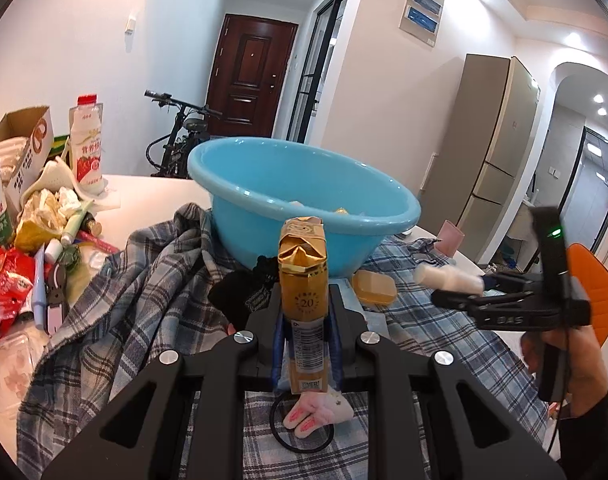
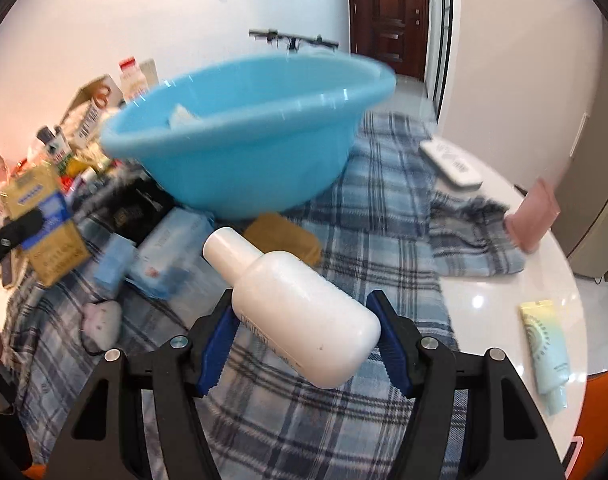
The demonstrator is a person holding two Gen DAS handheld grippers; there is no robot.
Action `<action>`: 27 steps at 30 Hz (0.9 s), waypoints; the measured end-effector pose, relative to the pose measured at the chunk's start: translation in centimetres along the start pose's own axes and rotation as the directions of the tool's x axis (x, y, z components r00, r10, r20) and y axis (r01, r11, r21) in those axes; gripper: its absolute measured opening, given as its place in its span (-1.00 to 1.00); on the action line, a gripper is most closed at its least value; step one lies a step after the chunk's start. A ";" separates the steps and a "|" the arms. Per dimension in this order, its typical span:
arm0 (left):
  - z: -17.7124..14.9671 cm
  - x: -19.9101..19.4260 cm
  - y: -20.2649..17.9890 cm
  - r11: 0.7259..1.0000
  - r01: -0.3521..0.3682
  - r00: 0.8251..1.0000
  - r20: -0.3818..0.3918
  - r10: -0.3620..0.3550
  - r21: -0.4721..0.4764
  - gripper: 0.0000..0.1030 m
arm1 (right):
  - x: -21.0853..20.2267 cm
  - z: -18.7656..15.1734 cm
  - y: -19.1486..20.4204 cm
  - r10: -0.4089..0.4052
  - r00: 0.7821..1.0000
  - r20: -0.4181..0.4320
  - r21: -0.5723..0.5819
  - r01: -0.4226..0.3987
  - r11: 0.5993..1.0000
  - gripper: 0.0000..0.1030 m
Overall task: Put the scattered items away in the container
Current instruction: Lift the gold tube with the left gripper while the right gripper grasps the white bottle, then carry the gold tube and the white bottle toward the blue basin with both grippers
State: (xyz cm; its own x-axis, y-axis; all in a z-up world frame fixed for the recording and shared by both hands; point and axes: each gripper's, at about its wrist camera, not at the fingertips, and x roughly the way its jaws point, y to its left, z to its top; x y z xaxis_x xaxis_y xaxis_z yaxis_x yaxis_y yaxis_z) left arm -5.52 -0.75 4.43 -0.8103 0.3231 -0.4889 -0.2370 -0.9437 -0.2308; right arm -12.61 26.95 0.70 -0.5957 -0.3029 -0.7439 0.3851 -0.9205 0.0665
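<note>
While both claws hang above the plaid cloth [image 2: 384, 240] spread over the white counter [image 2: 504, 280], we see each one loaded. Our left claw [image 1: 306, 316] is clamped tight on a gold carton [image 1: 304, 280], which stands upright between the blue pads with its crumpled top level with the near wall of the blue basin [image 1: 288, 188]. Our right claw [image 2: 304, 340] grips a white bottle [image 2: 304, 312] across its body, the jaws part-way closed against its sides; the bottle lies tilted, cap pointing up and to the left toward the basin. In the left wrist view that same claw enters from the right edge, held by a hand [image 1: 564, 368], with the bottle at its tip. The basin sits on the cloth toward the far middle of the counter, with a few small items inside that we cannot identify. Just in front of it lie a yellow soap box [image 1: 374, 288], a black pouch [image 1: 244, 292] and a blue tissue pack [image 2: 172, 248]. A pink-and-white plush toy [image 1: 318, 414] rests on the cloth below the left claw. Near the right edge of the counter lie a pale green tube [image 2: 544, 344], a white remote [image 2: 450, 164] and a pink cup [image 2: 532, 216]. Clutter crowds the left end, including a strawberry milk bottle [image 1: 86, 144].
</note>
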 end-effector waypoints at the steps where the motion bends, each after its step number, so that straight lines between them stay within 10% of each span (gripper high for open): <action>1: 0.2 -0.1 -0.2 1.000 -0.001 1.000 0.005 0.001 0.006 -0.67 | -0.7 0.2 0.2 0.001 1.000 0.015 -0.004 -0.001 1.000 0.30; 27: 13.2 -2.4 -2.5 0.978 -0.148 0.970 0.216 0.114 0.147 -0.67 | -11.1 13.7 7.7 0.052 0.929 0.365 -0.104 -0.015 0.994 0.30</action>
State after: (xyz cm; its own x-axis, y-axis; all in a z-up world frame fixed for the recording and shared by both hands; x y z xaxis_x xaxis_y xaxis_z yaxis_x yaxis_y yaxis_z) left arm -10.08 -0.13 17.27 -0.9285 0.1902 -0.3190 -0.1908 -0.9812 -0.0299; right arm -12.66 19.91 18.58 -0.7911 -0.4196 -0.4451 0.4651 -0.8852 0.0078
